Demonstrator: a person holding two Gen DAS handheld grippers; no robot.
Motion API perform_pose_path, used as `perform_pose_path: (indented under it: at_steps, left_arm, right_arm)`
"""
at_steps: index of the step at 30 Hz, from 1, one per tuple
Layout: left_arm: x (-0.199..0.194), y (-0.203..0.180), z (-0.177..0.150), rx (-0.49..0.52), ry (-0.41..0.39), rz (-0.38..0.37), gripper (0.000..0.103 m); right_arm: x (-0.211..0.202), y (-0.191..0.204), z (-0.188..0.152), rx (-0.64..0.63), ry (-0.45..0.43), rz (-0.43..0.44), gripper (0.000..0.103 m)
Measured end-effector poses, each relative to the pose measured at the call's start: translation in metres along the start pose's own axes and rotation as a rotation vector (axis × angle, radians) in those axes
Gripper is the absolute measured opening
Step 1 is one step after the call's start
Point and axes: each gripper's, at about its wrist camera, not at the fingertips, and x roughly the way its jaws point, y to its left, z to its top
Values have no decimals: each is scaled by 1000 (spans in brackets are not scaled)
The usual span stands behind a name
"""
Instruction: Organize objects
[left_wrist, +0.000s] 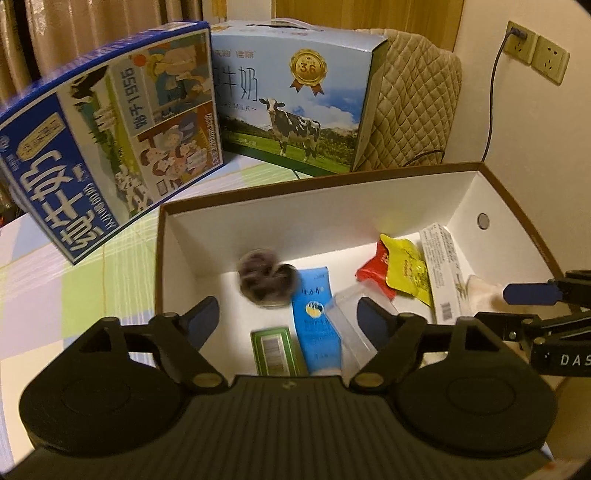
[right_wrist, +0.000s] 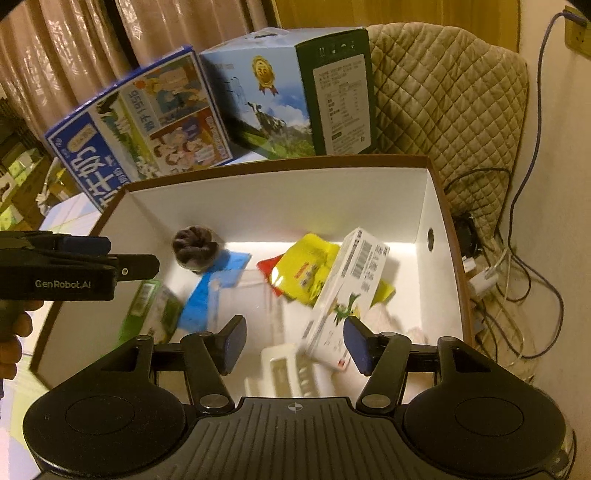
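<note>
Presently, both grippers hang over an open storage box (left_wrist: 524, 236), white inside with a brown rim, standing on a checked tablecloth (left_wrist: 92, 266). The left gripper (left_wrist: 286, 321) has its blue-padded fingers spread apart and grips nothing; the right gripper (right_wrist: 293, 345) likewise stands wide, empty.

Contents on the box floor — a dark fuzzy ball (left_wrist: 267, 278) near the far left, blurred; a blue sachet (left_wrist: 316, 321) just beside it; a green carton (left_wrist: 275, 350) at the near left; a clear plastic case (left_wrist: 349, 325) beside the sachet. Toward the right lie a red packet (left_wrist: 371, 271) with a yellow packet (left_wrist: 406, 271) overlapping it, and a long white carton (right_wrist: 349, 291) tilted over them. A white ribbed item (right_wrist: 286, 373) lies at the near side, too blurred to identify.

Behind the box stand two milk cartons: a blue one (left_wrist: 110, 147), tipped on its side, and a cow-printed one (left_wrist: 291, 99).
</note>
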Motion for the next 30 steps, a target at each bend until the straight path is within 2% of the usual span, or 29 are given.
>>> perform_pose_path:
  at_steps: [11, 16, 20, 30]
  left_arm:
    - [-60, -3, -28, -72, -20, 10, 88]
    - [-84, -7, -44, -99, -20, 34, 91]
    - [-103, -11, -60, -112, -24, 65, 93]
    - [-141, -13, -105, -167, -46, 153, 98]
  right_arm:
    - [-41, 7, -23, 85, -34, 10, 56]
    - [-58, 10, -31, 102, -48, -3, 56]
    - [-67, 12, -38, 121, -47, 30, 56]
    - [-86, 35, -67, 21, -20, 66, 56]
